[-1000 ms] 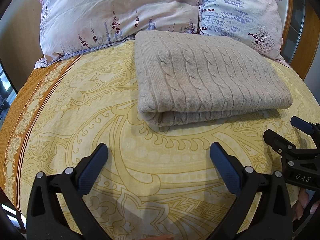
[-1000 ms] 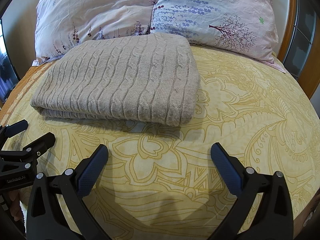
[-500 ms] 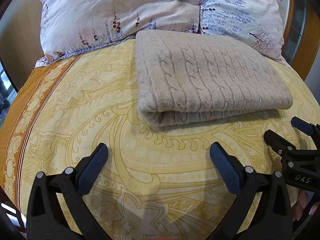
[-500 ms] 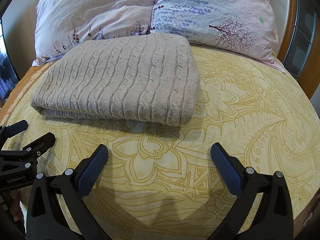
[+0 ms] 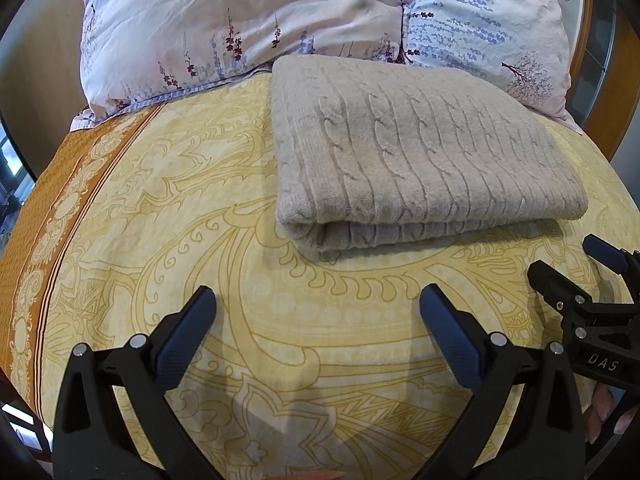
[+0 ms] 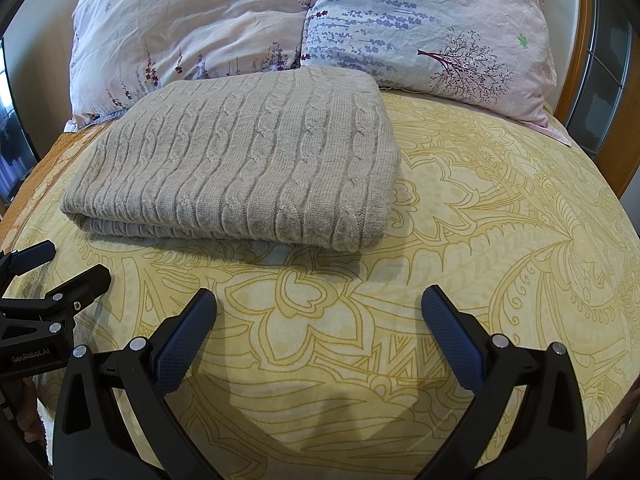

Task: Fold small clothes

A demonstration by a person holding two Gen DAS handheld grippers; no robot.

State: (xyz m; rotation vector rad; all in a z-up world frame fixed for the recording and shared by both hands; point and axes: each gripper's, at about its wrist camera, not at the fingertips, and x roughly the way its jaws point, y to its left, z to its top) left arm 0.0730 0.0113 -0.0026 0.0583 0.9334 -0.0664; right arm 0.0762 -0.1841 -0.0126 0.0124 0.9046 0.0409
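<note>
A beige cable-knit sweater (image 5: 416,152) lies folded in a neat rectangle on the yellow patterned bedspread (image 5: 200,208), its far edge against the pillows. It also shows in the right wrist view (image 6: 248,168). My left gripper (image 5: 318,320) is open and empty, held above the bedspread in front of the sweater, apart from it. My right gripper (image 6: 320,320) is open and empty, also in front of the sweater. The right gripper shows at the right edge of the left wrist view (image 5: 576,268), and the left gripper at the left edge of the right wrist view (image 6: 60,264).
Two floral pillows (image 5: 240,24) (image 6: 432,28) lie at the head of the bed behind the sweater. A wooden headboard frame (image 6: 576,80) rises at the right. An orange border (image 5: 44,216) runs along the bed's left edge.
</note>
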